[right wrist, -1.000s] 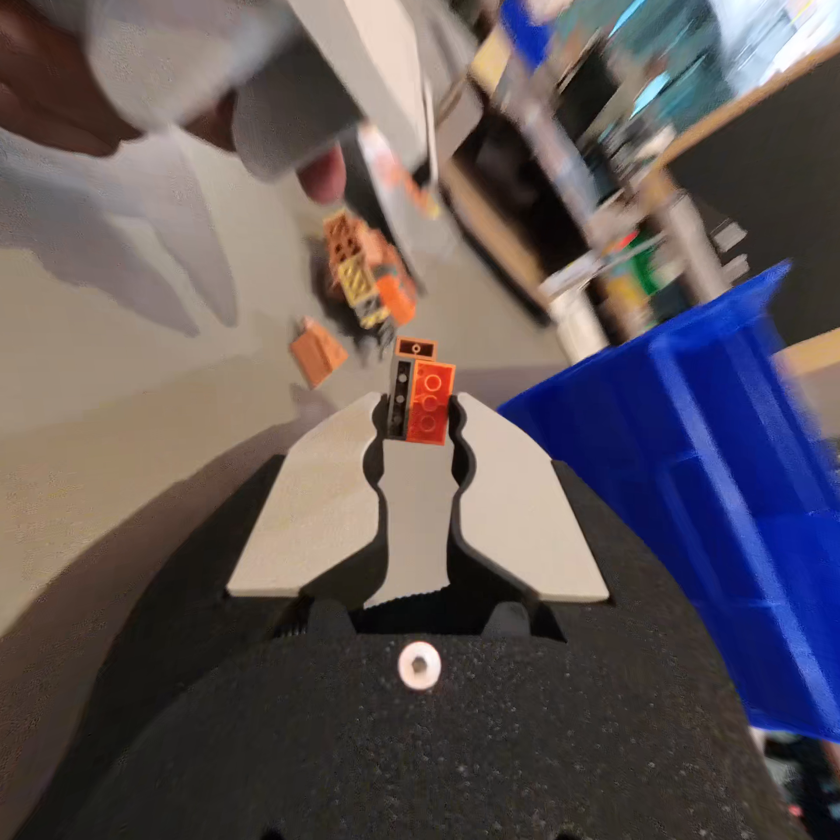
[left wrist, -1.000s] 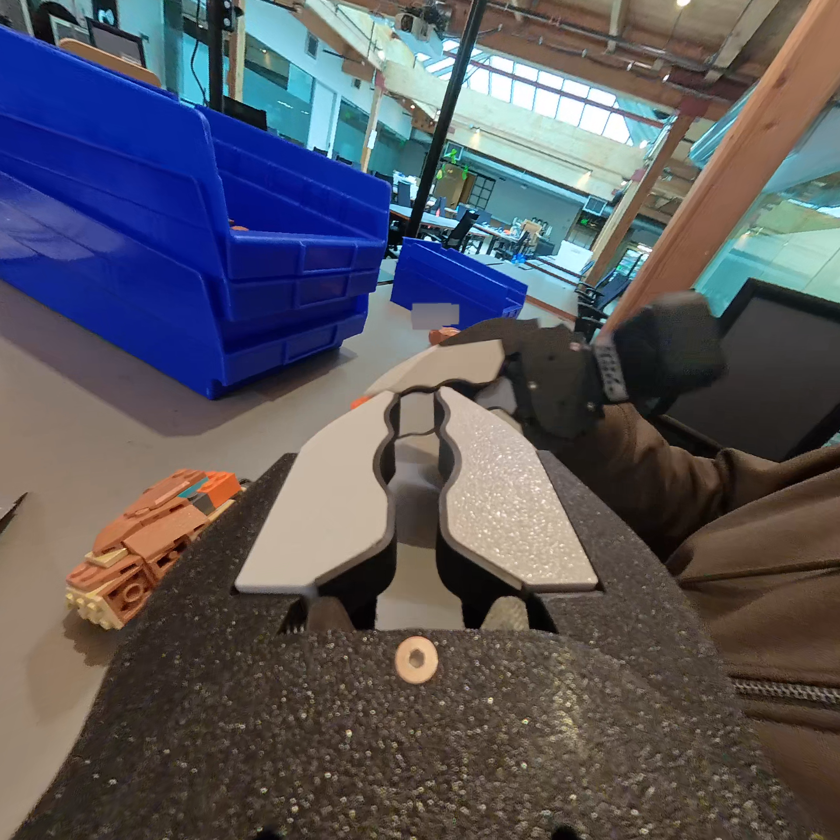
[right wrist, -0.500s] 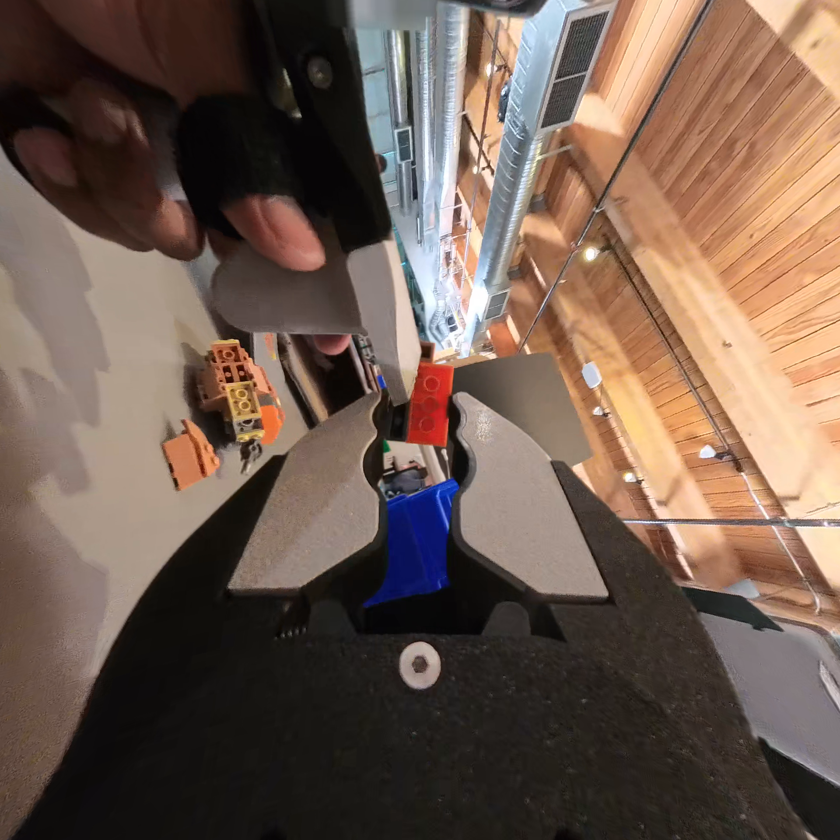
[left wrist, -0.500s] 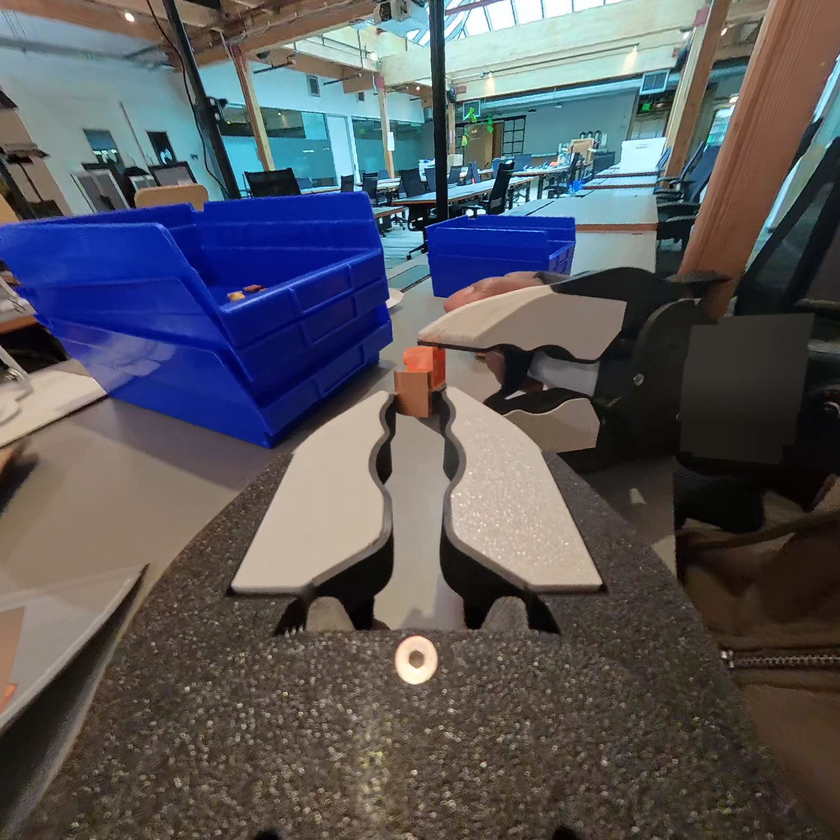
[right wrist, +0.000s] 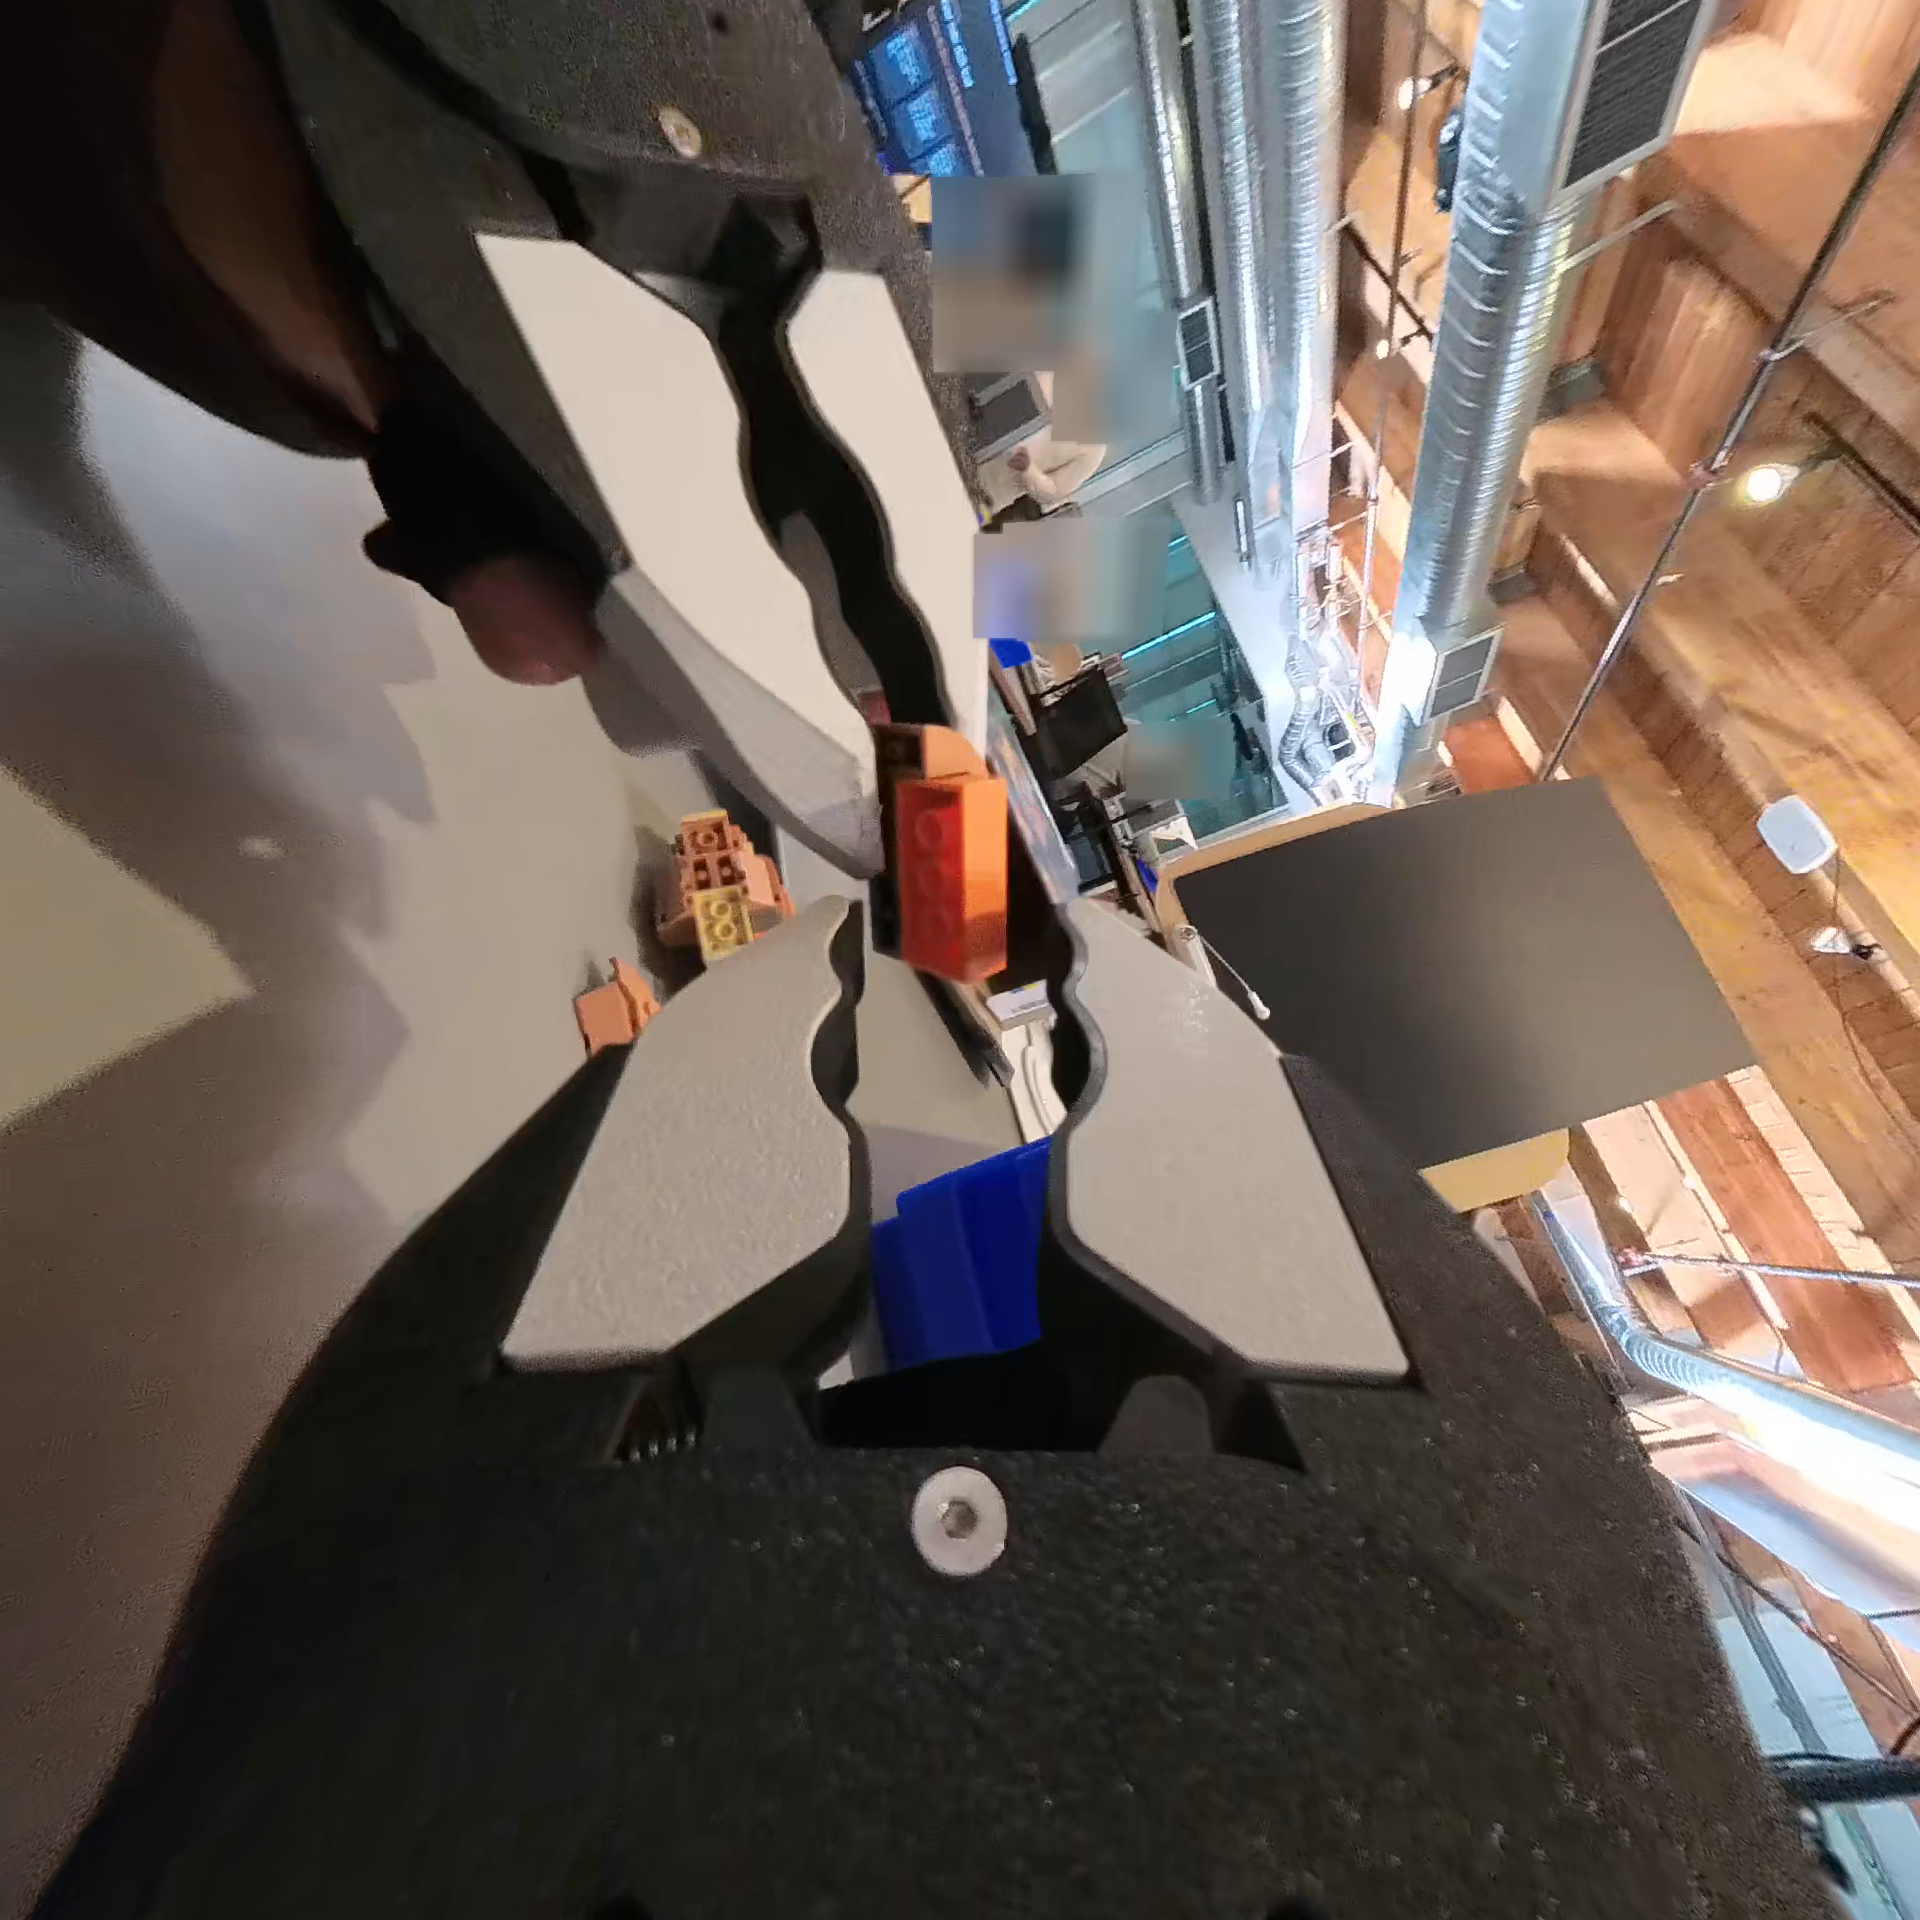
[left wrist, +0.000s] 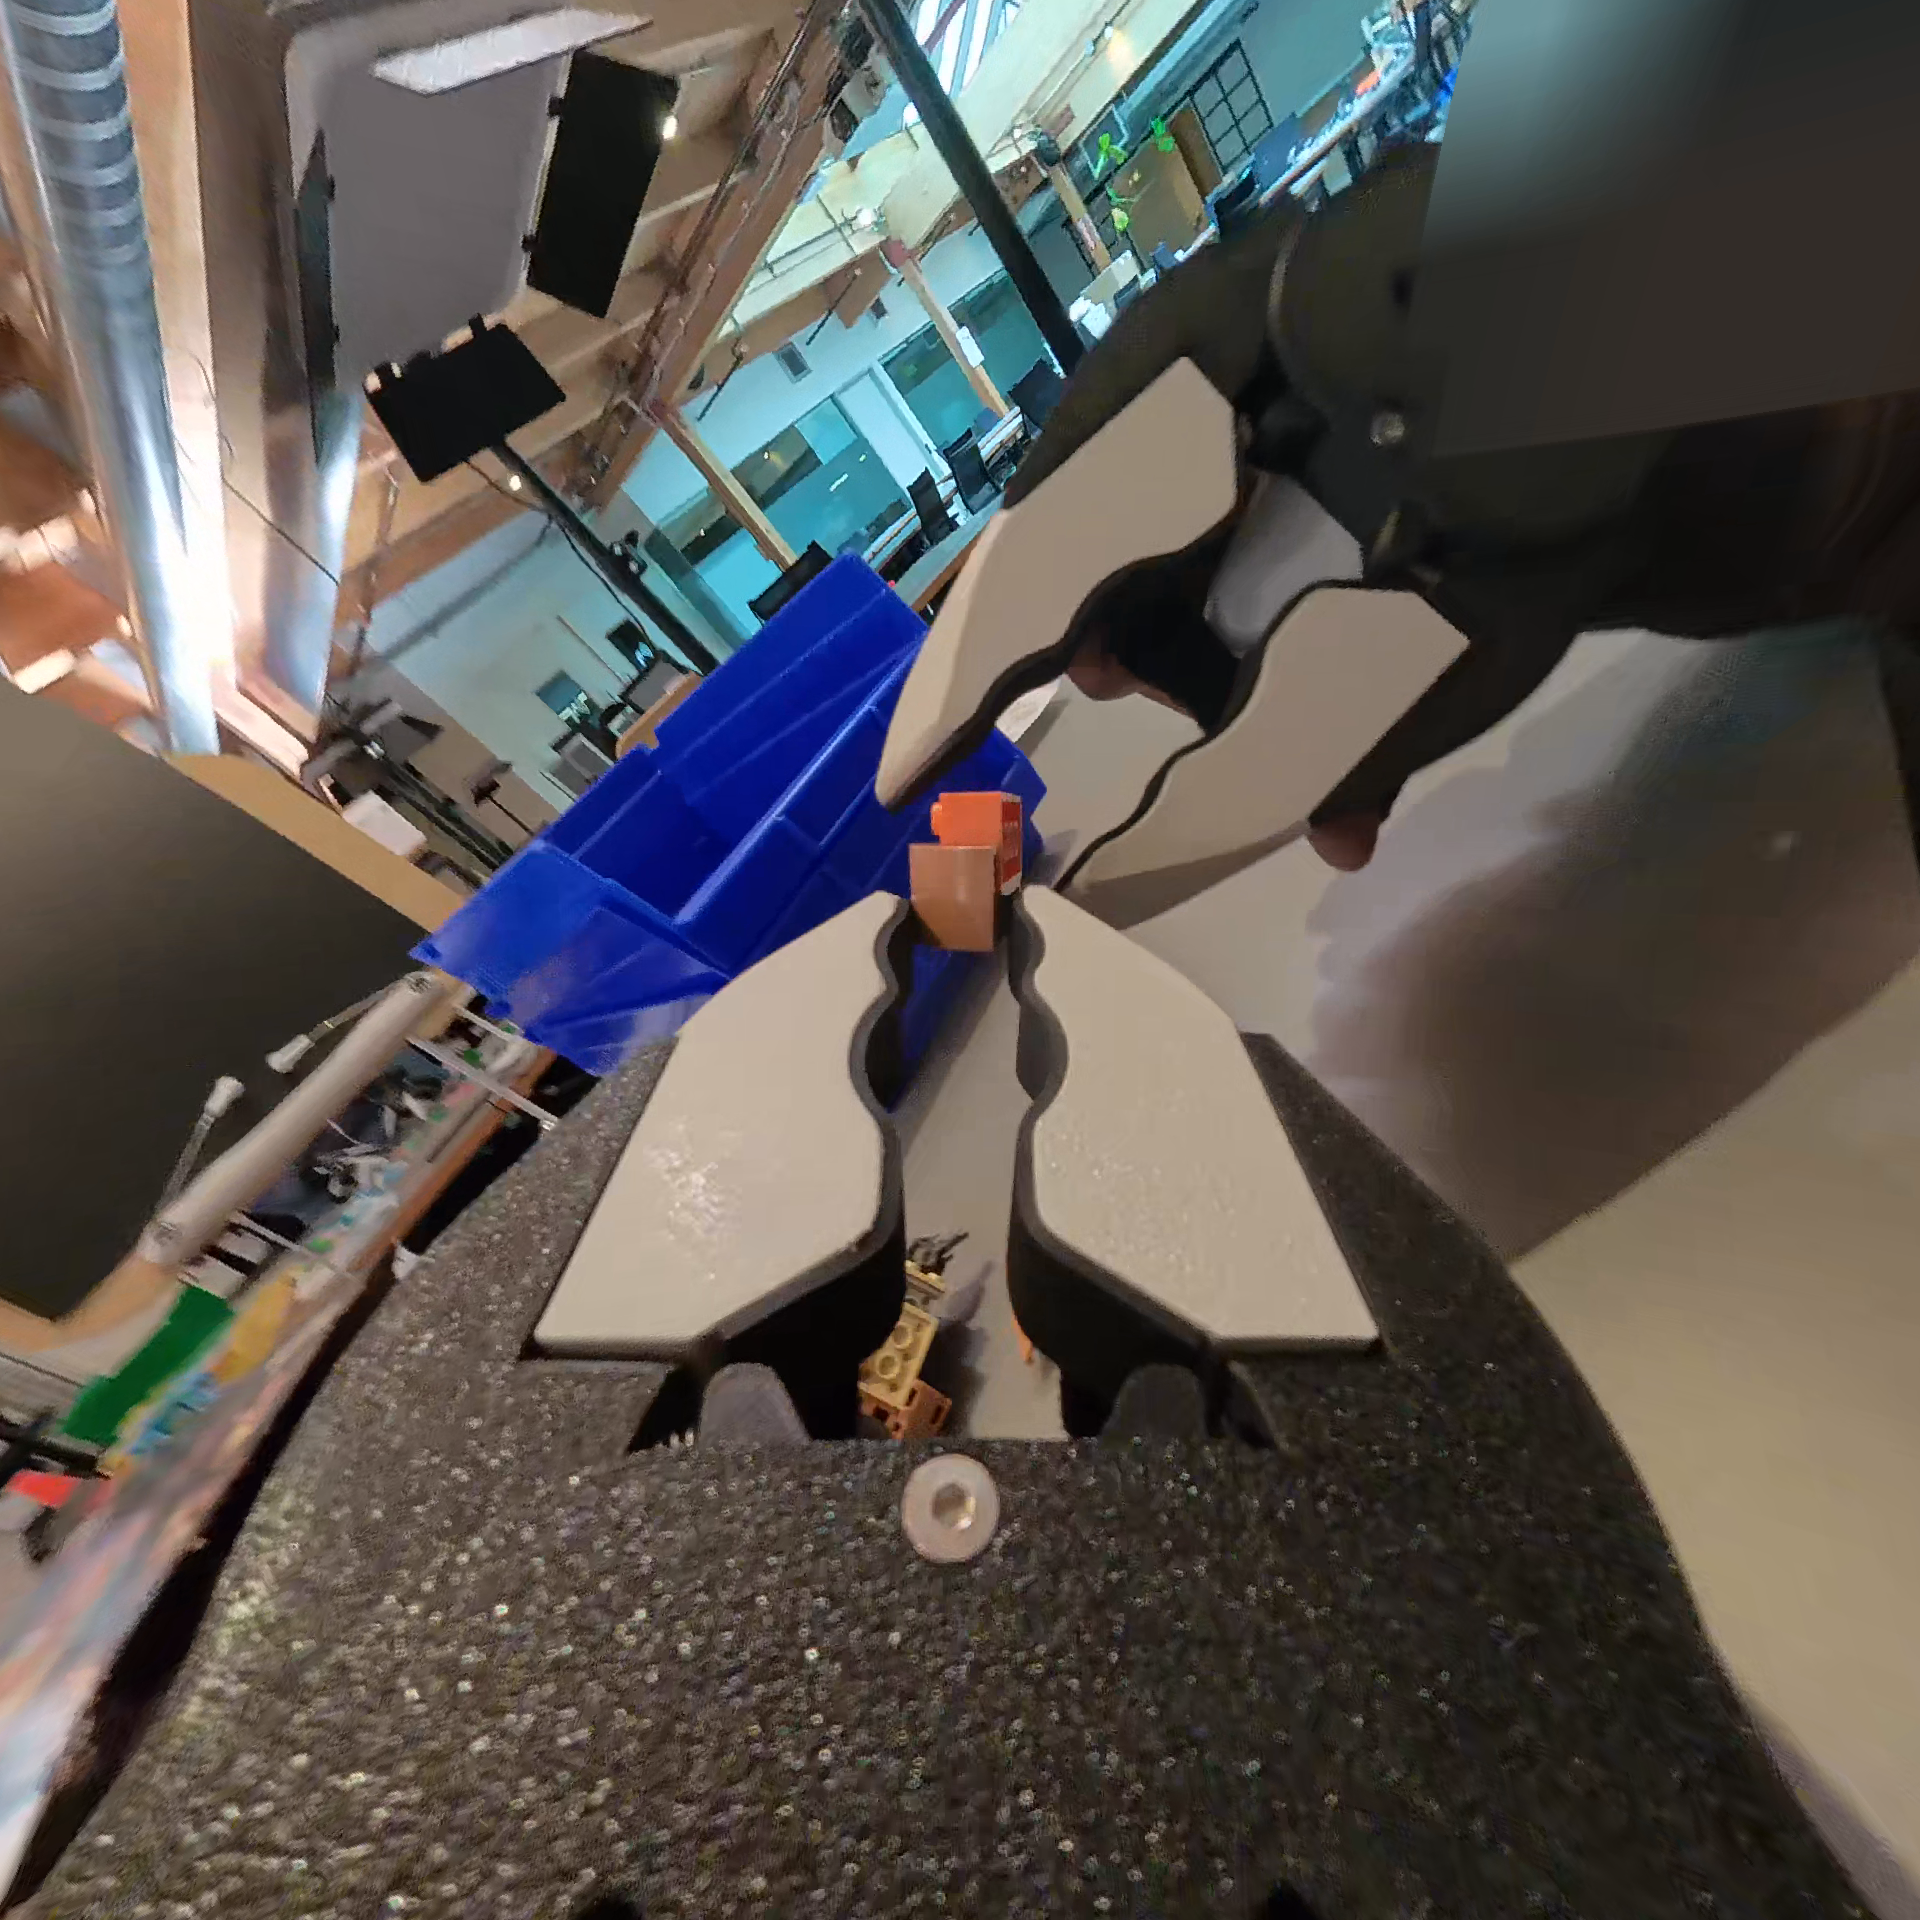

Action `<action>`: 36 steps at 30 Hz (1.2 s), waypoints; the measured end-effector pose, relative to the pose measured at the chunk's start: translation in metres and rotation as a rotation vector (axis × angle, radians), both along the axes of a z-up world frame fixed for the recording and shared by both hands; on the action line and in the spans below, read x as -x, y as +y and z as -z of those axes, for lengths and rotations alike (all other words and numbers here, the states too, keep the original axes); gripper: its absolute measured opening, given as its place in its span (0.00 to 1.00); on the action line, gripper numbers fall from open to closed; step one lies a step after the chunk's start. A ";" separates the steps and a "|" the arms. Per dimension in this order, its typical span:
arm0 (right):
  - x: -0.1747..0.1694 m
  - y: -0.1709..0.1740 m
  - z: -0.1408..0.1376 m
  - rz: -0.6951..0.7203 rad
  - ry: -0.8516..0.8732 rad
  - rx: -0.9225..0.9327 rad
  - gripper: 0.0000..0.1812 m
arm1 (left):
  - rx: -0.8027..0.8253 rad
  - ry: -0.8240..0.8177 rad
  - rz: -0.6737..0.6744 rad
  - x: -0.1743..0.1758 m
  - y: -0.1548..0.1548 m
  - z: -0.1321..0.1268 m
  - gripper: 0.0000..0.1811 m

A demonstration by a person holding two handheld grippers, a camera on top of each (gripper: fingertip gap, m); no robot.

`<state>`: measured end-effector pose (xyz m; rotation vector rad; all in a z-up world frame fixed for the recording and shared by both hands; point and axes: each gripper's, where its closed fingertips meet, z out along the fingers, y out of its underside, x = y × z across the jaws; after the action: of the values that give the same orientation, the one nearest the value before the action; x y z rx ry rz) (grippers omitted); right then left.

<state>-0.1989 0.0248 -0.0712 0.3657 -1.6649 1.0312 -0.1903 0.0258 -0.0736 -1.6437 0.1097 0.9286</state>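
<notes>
The left claw (left wrist: 956, 909) is pinched narrow on a small reddish-brown brick (left wrist: 954, 902), held right at its tips. An orange brick (right wrist: 951, 883) is stuck onto that brown one, with a thin black piece (right wrist: 886, 883) along its side, so the three read as one little clump carried off the table (left wrist: 1662, 1039).

The right claw (right wrist: 961, 925) faces it tip to tip. Its jaws stand apart with the orange brick in the gap between them. The black piece looks close to one finger, but there is clear space on the other side, so from here it grips nothing. Whether that near side is touching, I cannot tell.

Below and beyond the right claw's tips, a heap of brown and tan bricks (right wrist: 717, 894) lies on the table, with one loose brown piece (right wrist: 613, 1013) just beside it. The same heap peeks through between the left claw's fingers, near their base.

A blue bin (left wrist: 727, 862) sits behind the left claw's tips, on its left side. The view is steeply tilted and the bin's walls hide its inside, so what it holds cannot be made out.
</notes>
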 end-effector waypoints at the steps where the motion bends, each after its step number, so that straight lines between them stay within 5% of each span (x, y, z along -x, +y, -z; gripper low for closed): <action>1: -0.001 -0.001 0.001 -0.006 -0.009 -0.017 0.17 | 0.014 0.037 0.002 -0.002 0.000 0.000 0.09; 10: -0.007 -0.001 -0.002 -0.005 0.081 -0.093 0.12 | 0.027 0.146 0.015 -0.009 0.001 -0.004 0.09; 18: 0.020 0.017 -0.031 0.293 0.351 0.084 0.11 | -0.299 -0.513 0.160 0.005 -0.001 -0.008 0.21; 23: 0.022 0.002 -0.026 0.420 0.451 0.058 0.12 | -0.475 -0.665 0.211 0.009 0.001 -0.020 0.21; 31: 0.014 -0.016 -0.028 0.396 0.467 0.099 0.12 | -0.488 -0.562 0.192 0.007 -0.004 -0.026 0.15; 36: 0.002 -0.021 -0.020 0.171 0.258 0.099 0.18 | -0.408 -0.429 0.189 0.000 -0.004 -0.028 0.15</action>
<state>-0.2010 0.0033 -0.0516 0.2733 -1.3838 0.8949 -0.1905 0.0216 -0.0455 -1.3863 -0.2036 0.4056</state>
